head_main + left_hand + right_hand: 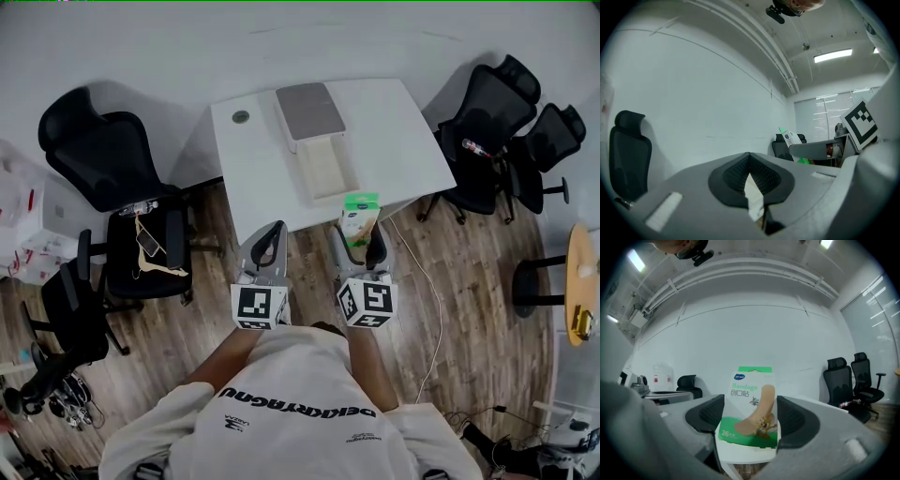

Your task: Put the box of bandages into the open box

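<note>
Your right gripper (360, 244) has its fingers clamped on the box of bandages (360, 214), upright at the table's (403, 141) near edge, short of the open box (325, 167). Your left gripper's (271, 234) fingers are together, empty.

Head cam: we look steeply down from above on the white table (412, 141), upper centre of frame. Left gripper view sits low, tilted up at wall (693, 93) and ceiling (825, 33). Right gripper view likewise, very near the bandage box (750, 408) at frame centre. All three share that box and the black chairs (843, 376).
</note>
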Tool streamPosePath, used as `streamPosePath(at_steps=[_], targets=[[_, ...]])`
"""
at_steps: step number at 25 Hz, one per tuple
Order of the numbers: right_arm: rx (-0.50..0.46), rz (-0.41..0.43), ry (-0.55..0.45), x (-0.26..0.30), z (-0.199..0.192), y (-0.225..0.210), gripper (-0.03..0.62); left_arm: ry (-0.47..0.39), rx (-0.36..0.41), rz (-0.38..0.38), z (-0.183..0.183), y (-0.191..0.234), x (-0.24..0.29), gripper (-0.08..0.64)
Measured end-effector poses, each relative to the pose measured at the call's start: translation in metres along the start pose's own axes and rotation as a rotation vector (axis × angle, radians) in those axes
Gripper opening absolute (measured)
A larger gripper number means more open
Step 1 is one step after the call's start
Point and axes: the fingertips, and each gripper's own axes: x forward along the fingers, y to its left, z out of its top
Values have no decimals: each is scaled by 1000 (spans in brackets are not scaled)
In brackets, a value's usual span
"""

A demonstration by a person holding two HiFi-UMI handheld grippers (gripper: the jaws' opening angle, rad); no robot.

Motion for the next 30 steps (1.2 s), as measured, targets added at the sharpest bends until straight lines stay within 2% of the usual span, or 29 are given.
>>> streamPosePath(at_steps=[10, 20, 30], targets=[[5, -3, 36, 33, 2, -8, 348, 14, -6, 22, -3, 18, 27, 0], [7, 45, 69, 74, 0, -32, 348, 27, 25, 63, -3, 17, 68, 0], [13, 102, 111, 111, -12, -59, 348, 49, 13, 110, -14, 13, 109, 0]])
